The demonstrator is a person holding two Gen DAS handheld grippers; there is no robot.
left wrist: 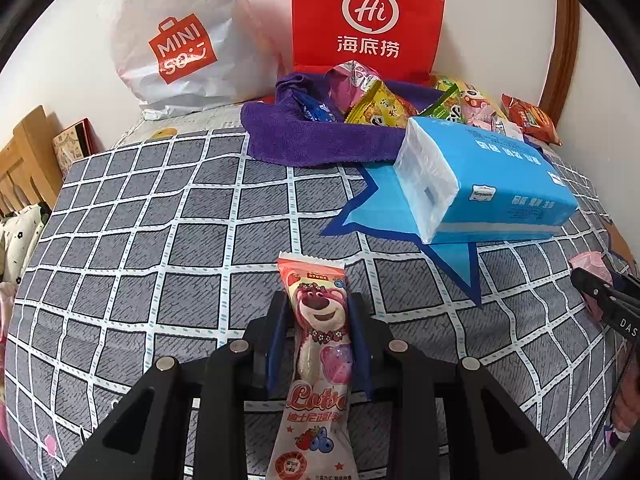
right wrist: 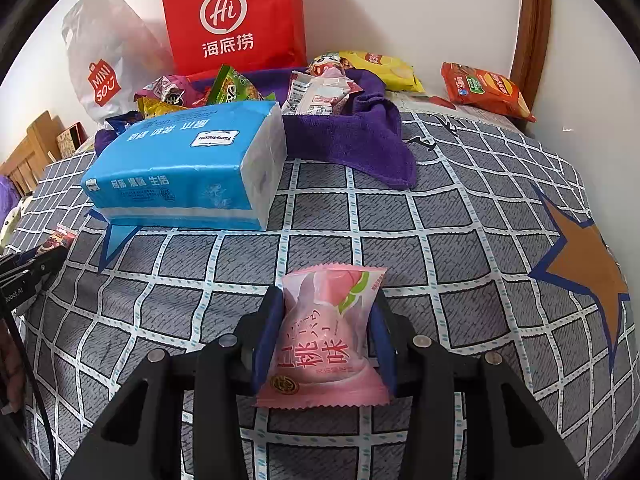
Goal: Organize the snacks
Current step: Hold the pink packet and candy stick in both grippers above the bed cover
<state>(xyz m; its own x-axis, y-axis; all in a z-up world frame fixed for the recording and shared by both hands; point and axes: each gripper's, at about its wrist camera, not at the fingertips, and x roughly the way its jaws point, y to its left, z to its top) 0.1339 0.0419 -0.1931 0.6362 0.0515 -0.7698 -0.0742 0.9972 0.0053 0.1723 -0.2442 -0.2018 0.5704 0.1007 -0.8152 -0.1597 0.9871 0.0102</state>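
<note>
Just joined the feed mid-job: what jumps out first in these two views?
Each hand-held gripper grips a snack up front: the left a pink bear-print packet, the right a pink peach packet. Behind them, a blue tissue pack lies on the checked bedspread. A red Hi bag stands against the wall, above snacks piled on a purple towel.
</note>
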